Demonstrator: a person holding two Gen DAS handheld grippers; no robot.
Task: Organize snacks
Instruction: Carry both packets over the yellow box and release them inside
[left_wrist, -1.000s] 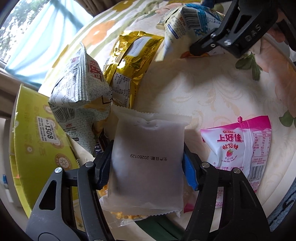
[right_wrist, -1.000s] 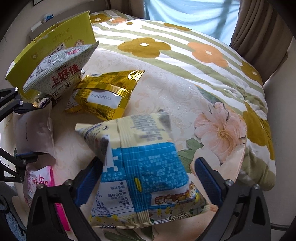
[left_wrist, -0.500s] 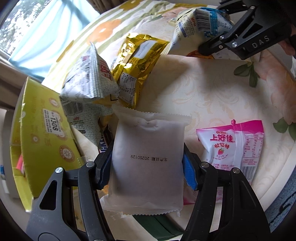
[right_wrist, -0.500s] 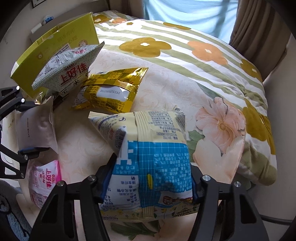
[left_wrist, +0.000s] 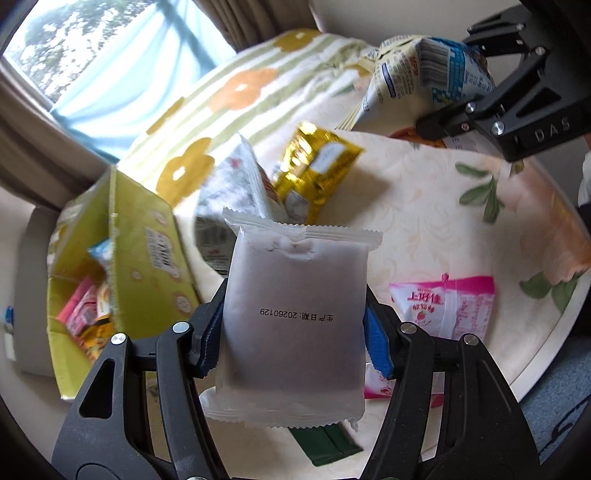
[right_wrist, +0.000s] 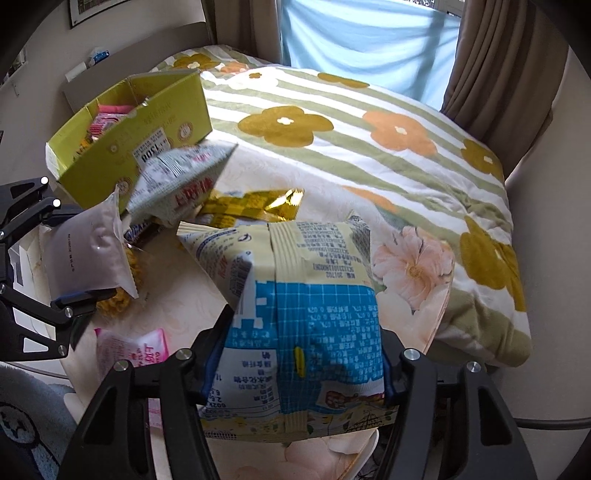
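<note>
My left gripper (left_wrist: 293, 332) is shut on a frosted white snack packet (left_wrist: 295, 314) and holds it above the bed; it also shows in the right wrist view (right_wrist: 85, 251). My right gripper (right_wrist: 295, 365) is shut on a blue and cream chip bag (right_wrist: 306, 314), lifted off the cover; the bag shows in the left wrist view (left_wrist: 424, 74) at the upper right. A yellow-green cardboard box (left_wrist: 147, 251) with several snacks inside stands open at the left, also in the right wrist view (right_wrist: 147, 125).
On the cover lie a grey-white chip bag (right_wrist: 181, 181), a gold packet (left_wrist: 314, 170), a pink strawberry packet (left_wrist: 447, 306) and a dark green packet (left_wrist: 325, 443). A flowered quilt (right_wrist: 369, 129) covers the far side. The bed edge (left_wrist: 554, 332) runs at the right.
Both grippers have risen with their packets. The right gripper closed on the blue bag and lifted it. The left view has swung so the box's open inside shows.
</note>
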